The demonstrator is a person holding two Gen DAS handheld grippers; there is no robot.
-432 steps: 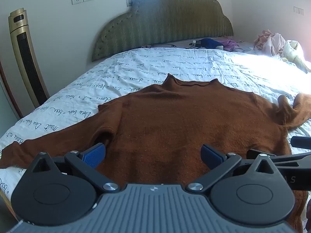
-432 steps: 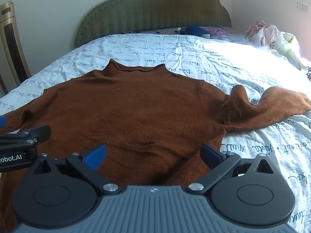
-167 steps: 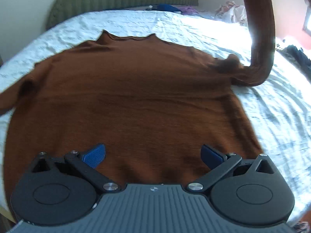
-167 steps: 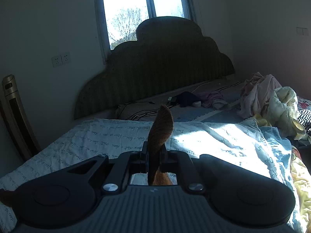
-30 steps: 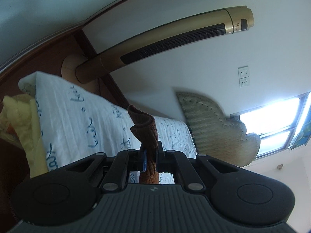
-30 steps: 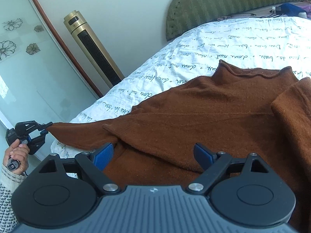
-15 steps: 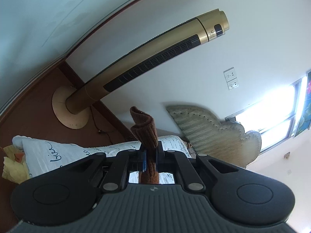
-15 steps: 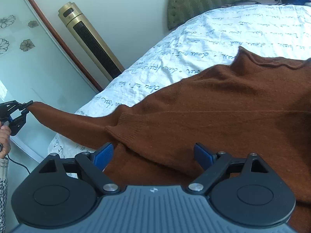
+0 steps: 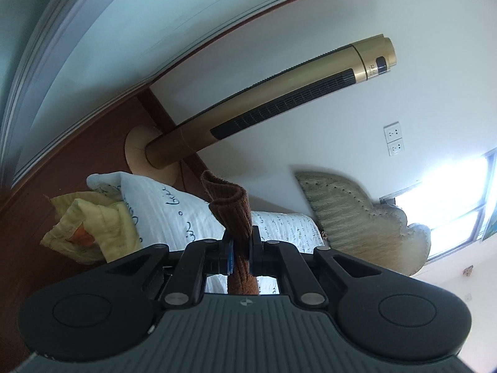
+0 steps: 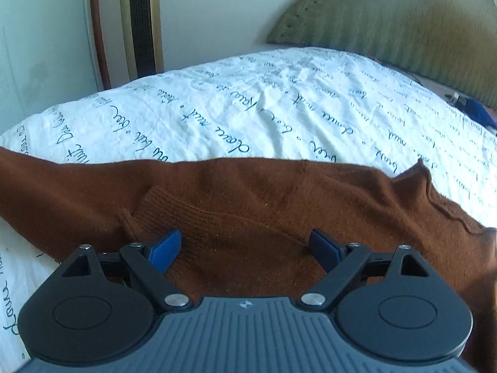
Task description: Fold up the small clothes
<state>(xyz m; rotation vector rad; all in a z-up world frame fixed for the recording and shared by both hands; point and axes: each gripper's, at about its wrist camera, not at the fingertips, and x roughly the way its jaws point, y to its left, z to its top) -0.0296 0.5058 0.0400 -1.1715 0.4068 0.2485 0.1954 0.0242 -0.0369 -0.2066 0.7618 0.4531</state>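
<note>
Sweater (image 10: 279,211) cloth, rust brown, lies spread on the bed (image 10: 279,99), its body running crosswise to the headboard (image 10: 403,21), with the neck opening (image 10: 435,192) turned toward the headboard end. One sleeve stretches out to the side away from the headboard's centre, leaving the right wrist view at the left edge. A ribbed cuff (image 10: 174,211) of the other sleeve lies folded over the body, its long axis slanting across the chest.

Over that folded sleeve sits the right gripper (image 10: 245,245), its blue pads (image 10: 164,248) spread wide with cloth under and between them, grasping nothing.

In the left wrist view the left gripper (image 9: 240,248) is clenched on the sleeve end (image 9: 230,208); the ribbed cuff stands up past the closed pads, pointing away from the camera, with the rest of the sleeve passing down between the fingers. Beyond it, near the headboard (image 9: 357,217), are the bed's printed sheet (image 9: 167,208), a yellow cloth (image 9: 87,227) at the bed's corner, and a gold tower fan (image 9: 273,105) against the wall.
</note>
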